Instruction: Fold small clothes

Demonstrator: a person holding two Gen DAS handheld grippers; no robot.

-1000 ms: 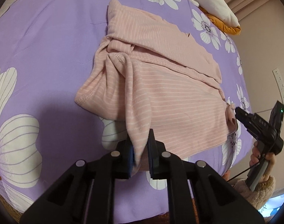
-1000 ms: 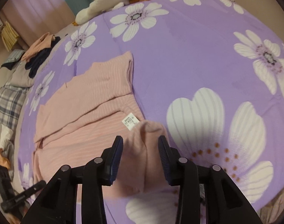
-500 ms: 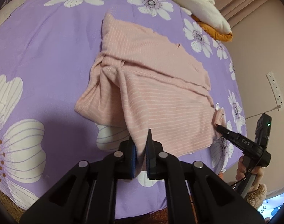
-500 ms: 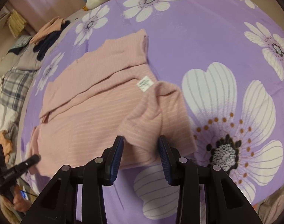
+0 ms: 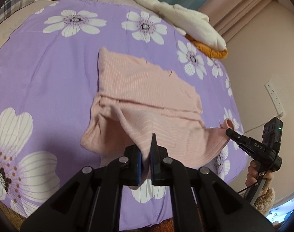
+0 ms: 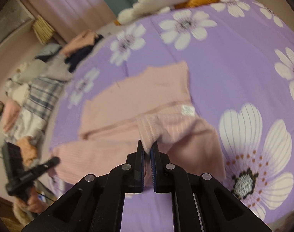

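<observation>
Now both grippers, L & R, jaws pinching pink top; long axis sideways.

purple flowered bed: pink striped garment, white-orange plush on it.

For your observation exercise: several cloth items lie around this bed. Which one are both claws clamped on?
The pink striped garment spread on the purple floral sheet. The left claw and right claw each pinch its near edge; the other clothes lie untouched at the bed's far side.
</observation>
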